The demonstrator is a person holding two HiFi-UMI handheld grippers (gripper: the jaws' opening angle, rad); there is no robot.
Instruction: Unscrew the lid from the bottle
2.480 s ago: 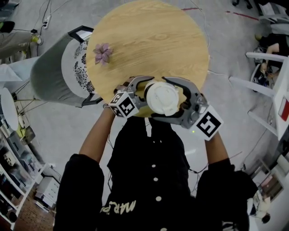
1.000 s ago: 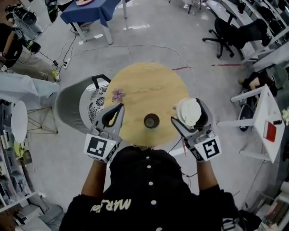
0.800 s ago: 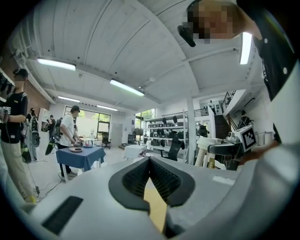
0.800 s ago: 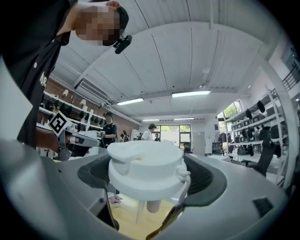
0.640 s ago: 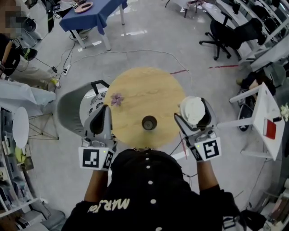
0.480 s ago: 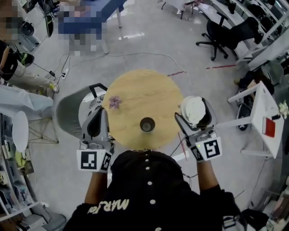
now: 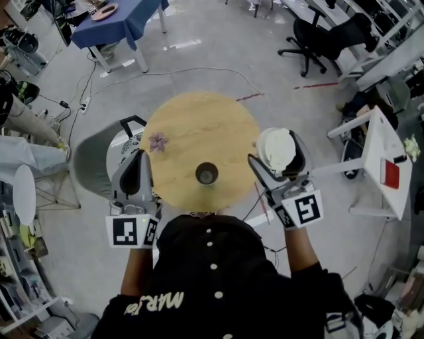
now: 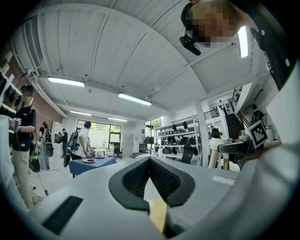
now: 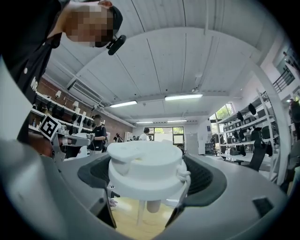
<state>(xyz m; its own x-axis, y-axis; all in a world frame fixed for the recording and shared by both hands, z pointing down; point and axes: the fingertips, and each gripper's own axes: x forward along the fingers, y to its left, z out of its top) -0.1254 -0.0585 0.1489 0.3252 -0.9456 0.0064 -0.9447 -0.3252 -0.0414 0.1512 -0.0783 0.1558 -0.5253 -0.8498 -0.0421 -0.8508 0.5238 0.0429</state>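
The bottle (image 7: 207, 173) stands upright and uncapped on the round wooden table (image 7: 218, 122), its dark mouth showing from above. To its right, off the table's edge, my right gripper (image 7: 275, 151) is shut on the white lid (image 7: 274, 145), held level. In the right gripper view the lid (image 9: 145, 171) fills the space between the pads, its straw stub hanging below. My left gripper (image 7: 140, 159) is shut with nothing in it, at the table's left edge, apart from the bottle. Its pads (image 8: 161, 176) meet in the left gripper view.
A purple paper flower (image 7: 158, 141) lies on the table's left part. A grey chair with a patterned cushion (image 7: 93, 162) stands against the table's left side. A white table (image 7: 381, 165) is to the right, a blue table (image 7: 116, 20) and an office chair (image 7: 318, 36) farther off.
Both grippers were closed round the capped bottle; now the lid is off in the right gripper, the left has let go, and both have drawn apart and risen from the table.
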